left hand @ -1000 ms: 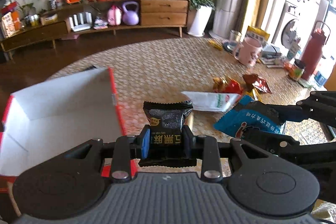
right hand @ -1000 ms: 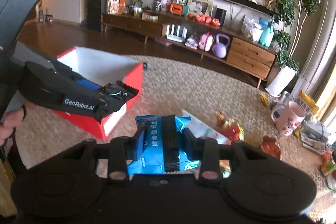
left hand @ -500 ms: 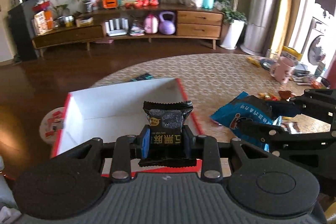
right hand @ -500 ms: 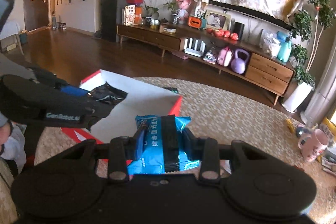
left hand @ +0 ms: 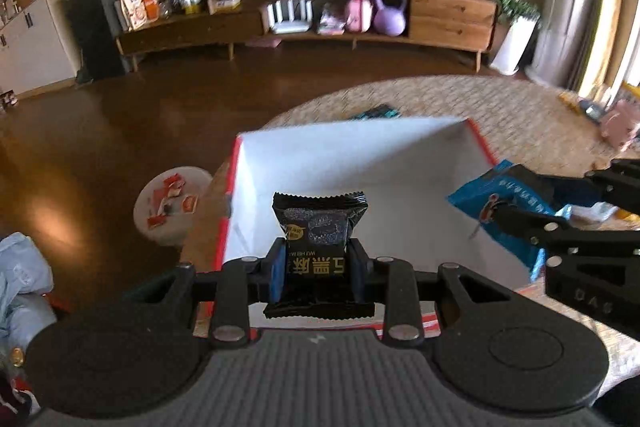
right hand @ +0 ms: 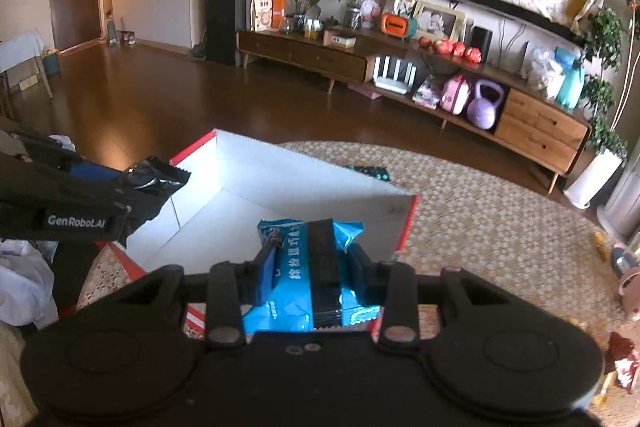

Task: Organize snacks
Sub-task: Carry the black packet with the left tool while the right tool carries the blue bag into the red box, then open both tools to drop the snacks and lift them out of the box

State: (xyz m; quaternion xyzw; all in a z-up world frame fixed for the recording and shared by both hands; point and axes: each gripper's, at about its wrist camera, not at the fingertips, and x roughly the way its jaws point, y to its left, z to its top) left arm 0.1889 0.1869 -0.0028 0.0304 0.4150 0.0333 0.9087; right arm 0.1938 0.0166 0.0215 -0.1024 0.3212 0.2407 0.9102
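My left gripper (left hand: 319, 269) is shut on a small black snack packet (left hand: 319, 227) and holds it over the near edge of a red box with a white inside (left hand: 360, 163). My right gripper (right hand: 312, 269) is shut on a blue snack packet (right hand: 296, 267), above the near right part of the same box (right hand: 280, 199). In the left wrist view the right gripper with its blue packet (left hand: 494, 201) hangs over the box's right wall. In the right wrist view the left gripper with the black packet (right hand: 154, 183) sits at the box's left wall. The box's floor shows no snacks.
The box stands on a round woven mat (right hand: 480, 211) over dark wood floor. A small dark packet (left hand: 376, 113) lies just behind the box. Loose snack wrappers (right hand: 624, 363) and a pink mug (left hand: 620, 125) lie to the right. A round white lid (left hand: 172, 203) rests left of the box.
Both grippers have swept left from the snack pile with their packets still held. The box, earlier off to the left, now lies straight under both of them.
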